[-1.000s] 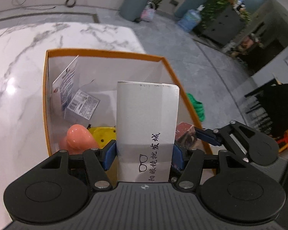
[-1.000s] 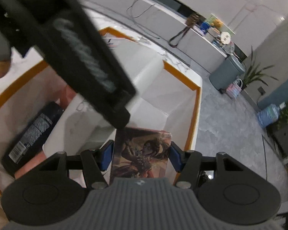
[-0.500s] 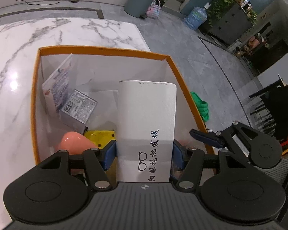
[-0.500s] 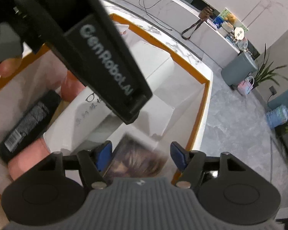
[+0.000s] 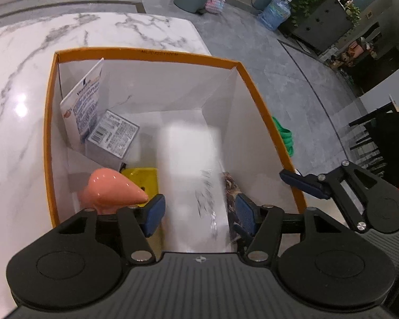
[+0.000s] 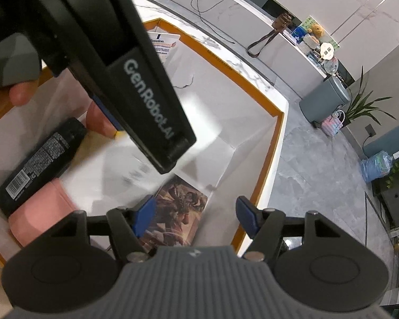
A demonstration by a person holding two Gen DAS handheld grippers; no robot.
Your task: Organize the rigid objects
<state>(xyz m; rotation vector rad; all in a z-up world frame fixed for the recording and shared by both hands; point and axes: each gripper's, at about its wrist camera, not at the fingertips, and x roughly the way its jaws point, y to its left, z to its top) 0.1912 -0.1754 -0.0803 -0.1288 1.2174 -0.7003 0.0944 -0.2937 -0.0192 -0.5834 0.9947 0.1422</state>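
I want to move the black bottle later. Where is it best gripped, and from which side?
Probably grip the black bottle across its round middle, coming from above: it lies flat in the box, with the pink block against its lower end.

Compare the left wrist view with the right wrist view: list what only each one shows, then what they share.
Only the left wrist view shows the yellow item, the grey barcode box and the green object on the floor.

Only the right wrist view shows the black bottle, a fingertip and the left tool's body crossing the frame.

Both show the orange-rimmed box, the white case blurred between the left tool pads, which are opening, the illustrated card below the open right tool, and the blue-and-white carton.
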